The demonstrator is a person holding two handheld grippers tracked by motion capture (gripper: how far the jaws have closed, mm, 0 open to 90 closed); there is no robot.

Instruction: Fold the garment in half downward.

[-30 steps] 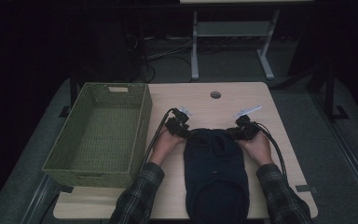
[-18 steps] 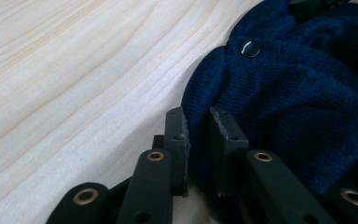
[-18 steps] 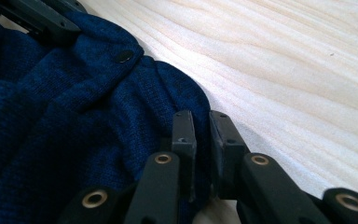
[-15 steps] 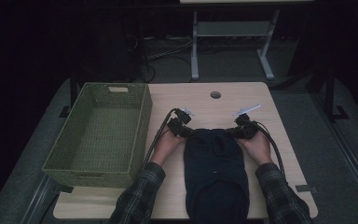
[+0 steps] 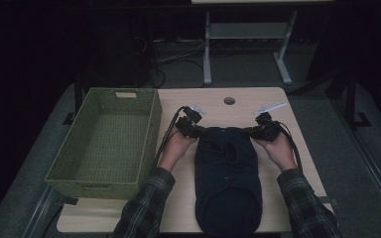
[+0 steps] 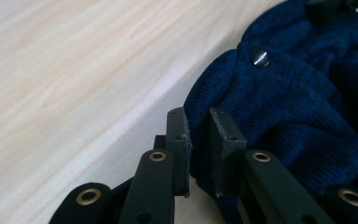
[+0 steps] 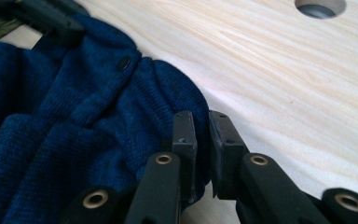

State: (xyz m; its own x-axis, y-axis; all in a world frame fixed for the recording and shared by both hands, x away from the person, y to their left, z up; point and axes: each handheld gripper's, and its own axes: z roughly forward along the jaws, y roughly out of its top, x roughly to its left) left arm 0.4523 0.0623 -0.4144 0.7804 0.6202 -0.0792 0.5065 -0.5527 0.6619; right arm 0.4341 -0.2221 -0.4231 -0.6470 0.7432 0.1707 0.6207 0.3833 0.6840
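A dark blue knitted garment [image 5: 226, 173] with buttons lies folded along the middle of the wooden table [image 5: 213, 104]. My left gripper [image 5: 200, 131] is at its far left corner and my right gripper [image 5: 253, 132] at its far right corner. In the left gripper view, the left gripper [image 6: 198, 114] has just closed and its pads pinch a fold of the blue knit [image 6: 284, 107]. In the right gripper view, the right gripper [image 7: 201, 116] has likewise just closed on a fold of the knit [image 7: 74, 130]. The pinched edge hangs slightly above the tabletop.
A green woven basket [image 5: 152, 134], with nothing in it, stands along the table's left side, close to my left hand. A round cable hole [image 5: 229, 100] lies in the tabletop beyond the garment. Bare wood runs to the right of the garment.
Both grippers have closed onto the garment's far corners. Both hands have risen a little, and the garment's far edge has come up with them.
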